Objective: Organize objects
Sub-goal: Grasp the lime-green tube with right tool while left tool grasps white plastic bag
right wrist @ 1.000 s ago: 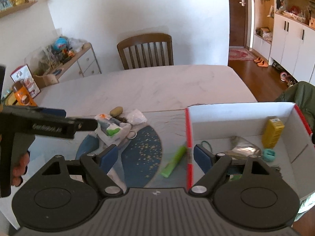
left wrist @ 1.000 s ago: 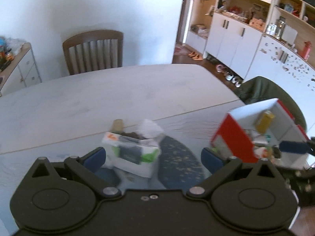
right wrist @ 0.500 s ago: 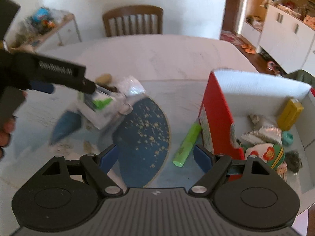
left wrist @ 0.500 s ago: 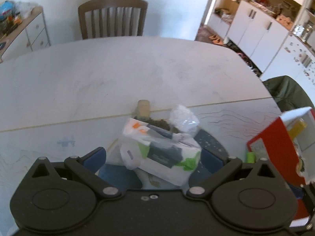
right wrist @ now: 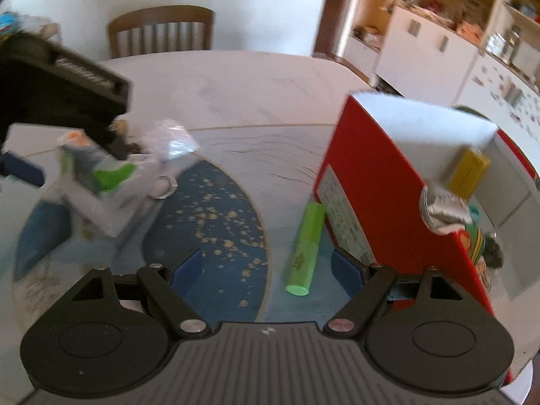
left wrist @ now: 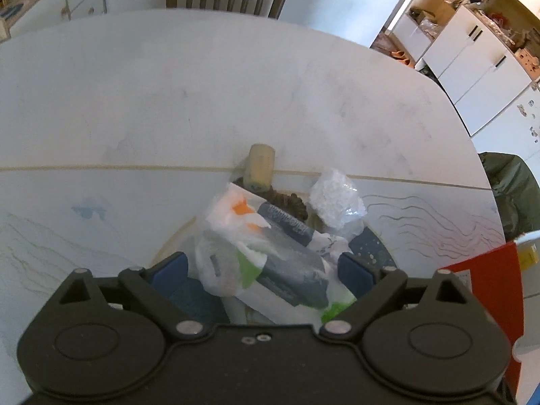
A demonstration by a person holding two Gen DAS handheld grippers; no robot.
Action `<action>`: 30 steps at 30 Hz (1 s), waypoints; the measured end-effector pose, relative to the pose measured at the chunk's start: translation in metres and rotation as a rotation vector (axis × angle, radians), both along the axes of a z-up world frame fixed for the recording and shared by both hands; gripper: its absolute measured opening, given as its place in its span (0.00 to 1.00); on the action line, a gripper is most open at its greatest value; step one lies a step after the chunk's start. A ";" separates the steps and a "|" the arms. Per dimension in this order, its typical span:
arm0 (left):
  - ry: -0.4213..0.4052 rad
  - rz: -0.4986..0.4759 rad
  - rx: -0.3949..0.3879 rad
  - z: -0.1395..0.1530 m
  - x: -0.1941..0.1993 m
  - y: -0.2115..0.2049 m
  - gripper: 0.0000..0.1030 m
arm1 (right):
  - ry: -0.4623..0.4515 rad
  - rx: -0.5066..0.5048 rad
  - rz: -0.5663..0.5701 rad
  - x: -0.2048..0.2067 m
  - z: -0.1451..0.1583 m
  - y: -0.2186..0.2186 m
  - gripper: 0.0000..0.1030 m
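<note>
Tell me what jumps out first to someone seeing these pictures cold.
The red box on the table's right side, already holding a yellow carton, draws the eye first. A bright green tube lies flat against its near wall. The open left gripper straddles a crinkled plastic packet on a blue speckled mat.

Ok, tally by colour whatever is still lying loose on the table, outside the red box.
White and green, wrapped pack: 1
Clear, crinkled plastic packet: 1
Tan, cork-like cylinder: 1
Dark brown scrunchie-like ring: 1
Lime green tube: 1
Total: 5

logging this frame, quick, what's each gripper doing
left gripper: open, straddling the plastic bag, not gripping it
right gripper: open, holding nothing
</note>
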State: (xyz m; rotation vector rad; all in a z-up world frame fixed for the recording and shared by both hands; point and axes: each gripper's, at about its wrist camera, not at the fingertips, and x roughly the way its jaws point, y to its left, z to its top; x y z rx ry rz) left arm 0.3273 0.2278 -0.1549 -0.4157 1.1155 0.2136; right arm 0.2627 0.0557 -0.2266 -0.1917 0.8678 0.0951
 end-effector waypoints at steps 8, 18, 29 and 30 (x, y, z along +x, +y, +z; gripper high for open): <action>0.025 0.024 -0.066 -0.018 -0.002 0.012 0.86 | 0.021 0.005 -0.059 0.016 -0.013 0.002 0.76; 0.001 -0.027 -0.080 -0.018 -0.004 0.013 0.58 | 0.058 0.116 -0.047 0.033 -0.014 -0.003 0.39; -0.029 -0.079 -0.095 -0.006 -0.028 0.003 0.24 | 0.088 0.167 -0.014 0.034 -0.011 -0.012 0.15; -0.029 -0.082 -0.102 -0.005 -0.031 0.002 0.23 | 0.092 0.172 -0.014 0.034 -0.010 -0.015 0.14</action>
